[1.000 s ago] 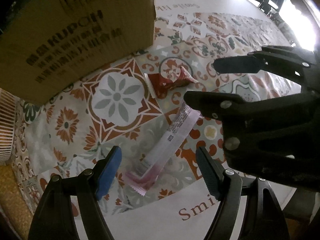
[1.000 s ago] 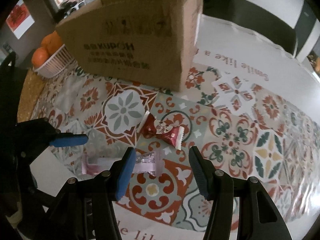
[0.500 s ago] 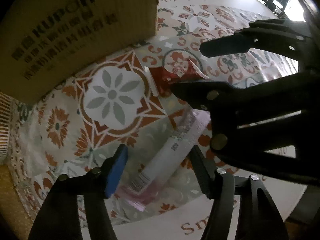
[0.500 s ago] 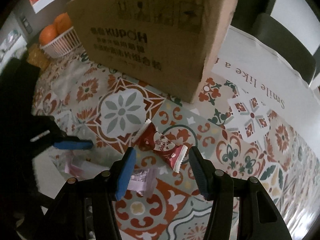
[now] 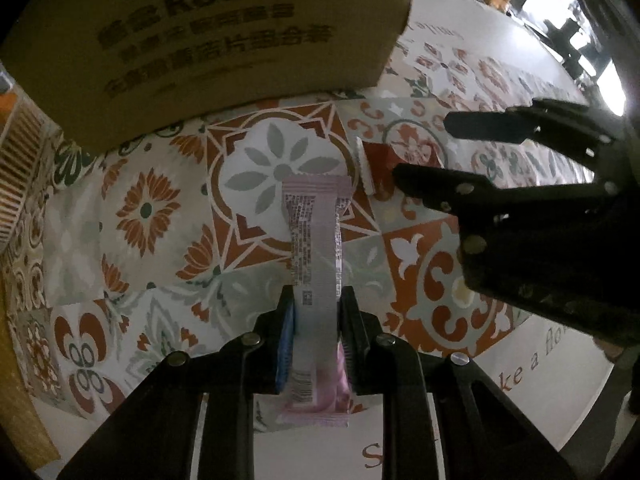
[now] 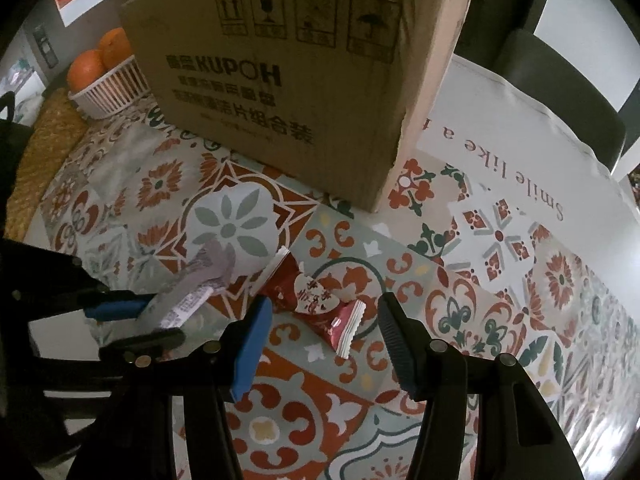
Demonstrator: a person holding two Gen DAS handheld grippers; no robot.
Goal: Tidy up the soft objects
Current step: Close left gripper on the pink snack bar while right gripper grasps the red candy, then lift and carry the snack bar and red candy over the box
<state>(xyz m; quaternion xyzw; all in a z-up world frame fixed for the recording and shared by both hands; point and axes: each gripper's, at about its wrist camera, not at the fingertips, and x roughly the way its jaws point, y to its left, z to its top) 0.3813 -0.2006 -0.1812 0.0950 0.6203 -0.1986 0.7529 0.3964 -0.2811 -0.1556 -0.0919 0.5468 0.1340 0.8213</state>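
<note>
Presently, view by view:
Left wrist view – left gripper (image 5: 316, 312): fingers have just been closing and now clamp the pink sachet (image 5: 316, 240) across its lower half.
Left wrist view – risk: the wrapper looks thin and slick; a grip this narrow could let it slide out or fold on lifting.
Left wrist view – sachet appearance: long, flat, pale pink, small print on the back, crimped ends; it points toward the cardboard box (image 5: 208, 40).
Right wrist view – right gripper (image 6: 320, 328): fingers part-open, holding nothing, straddling the red candy (image 6: 316, 300) on the patterned worktop (image 6: 500, 312).
Right wrist view – risk: the two grippers are near each other; closing could clip the left fingers or nudge the candy aside.
Right wrist view – candy appearance: red wrapper, white heart label, serrated ends.
</note>
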